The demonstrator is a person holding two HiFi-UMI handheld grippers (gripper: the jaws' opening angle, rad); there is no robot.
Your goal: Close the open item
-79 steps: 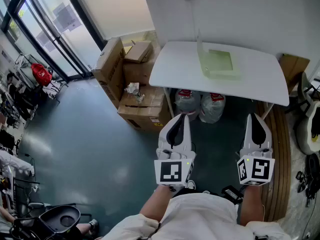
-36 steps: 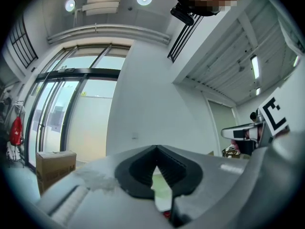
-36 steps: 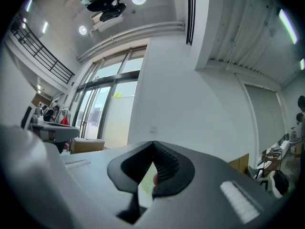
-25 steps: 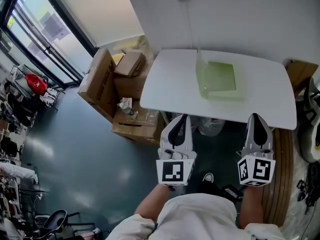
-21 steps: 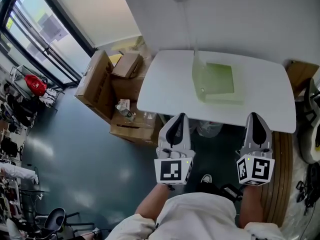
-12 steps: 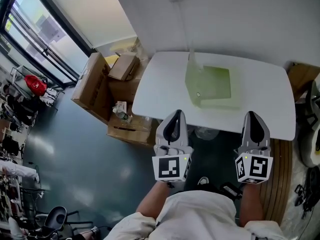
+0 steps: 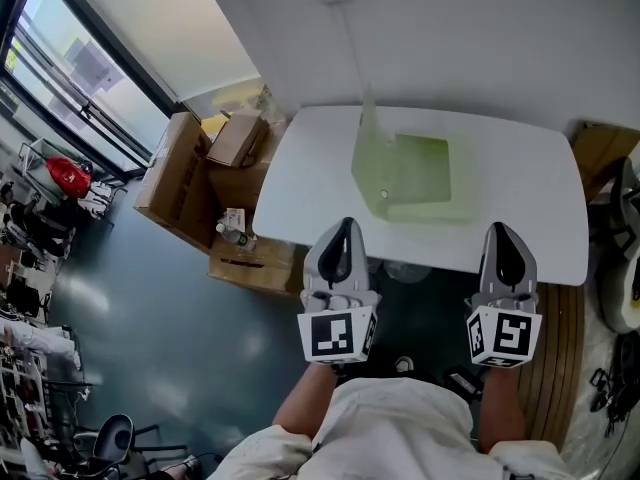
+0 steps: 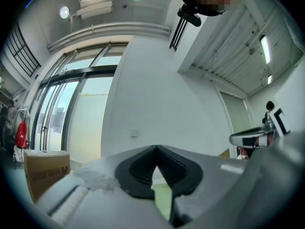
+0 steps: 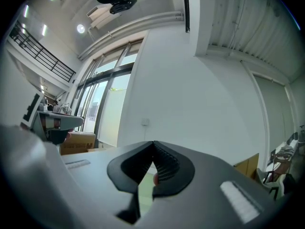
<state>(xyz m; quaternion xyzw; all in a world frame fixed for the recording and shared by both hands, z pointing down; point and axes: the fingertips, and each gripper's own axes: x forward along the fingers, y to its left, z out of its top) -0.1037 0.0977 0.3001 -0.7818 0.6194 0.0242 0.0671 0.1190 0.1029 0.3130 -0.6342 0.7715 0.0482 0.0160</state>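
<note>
Head view: a pale green box sits on the white table, about mid-table. Its lid stands upright from the box's left edge, so the hinge line runs near to far. Both grippers hang short of the table's near edge, well apart from the box. The left gripper lies on the near side of the lid, almost in line with it. The right gripper is off to the box's near right, farther from the lid. By that layout the left one looks better placed to tip the lid rightward and down.

Left gripper view: the jaws are pressed together at their tips with nothing between them. A strip of the green box shows in the gap below the tips, straight ahead.

Right gripper view: these jaws are likewise clenched on nothing. A sliver of green shows beyond them, ahead.
</note>
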